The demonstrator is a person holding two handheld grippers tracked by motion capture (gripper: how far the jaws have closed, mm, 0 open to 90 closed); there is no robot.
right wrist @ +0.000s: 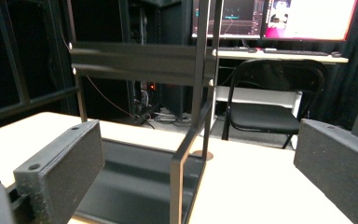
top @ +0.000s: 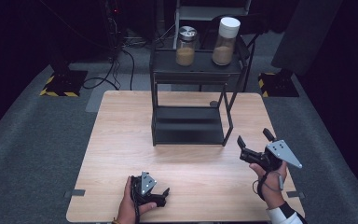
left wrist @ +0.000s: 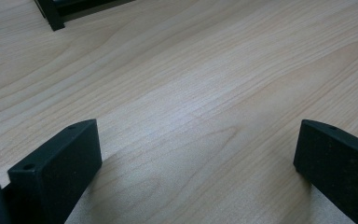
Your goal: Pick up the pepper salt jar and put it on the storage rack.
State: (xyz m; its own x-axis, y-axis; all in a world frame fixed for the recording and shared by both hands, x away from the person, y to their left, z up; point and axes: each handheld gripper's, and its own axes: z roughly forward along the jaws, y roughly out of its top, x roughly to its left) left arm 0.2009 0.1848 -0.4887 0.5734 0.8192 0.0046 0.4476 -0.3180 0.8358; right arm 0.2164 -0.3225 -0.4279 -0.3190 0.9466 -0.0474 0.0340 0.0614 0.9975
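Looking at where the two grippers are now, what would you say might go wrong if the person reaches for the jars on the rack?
The two jars, steel-lidded and white-lidded, stand high on the black rack; a push instead of a clean grasp might tip one off. The right gripper, open, sits close to the rack's front post and may snag it while rising. The left gripper is far off, so it can hardly steady anything.

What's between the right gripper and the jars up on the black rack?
Nothing stands on the table between them. The right gripper, jaws open, sits below the two jars, so the rack's top shelf edge and front post are nearest its path.
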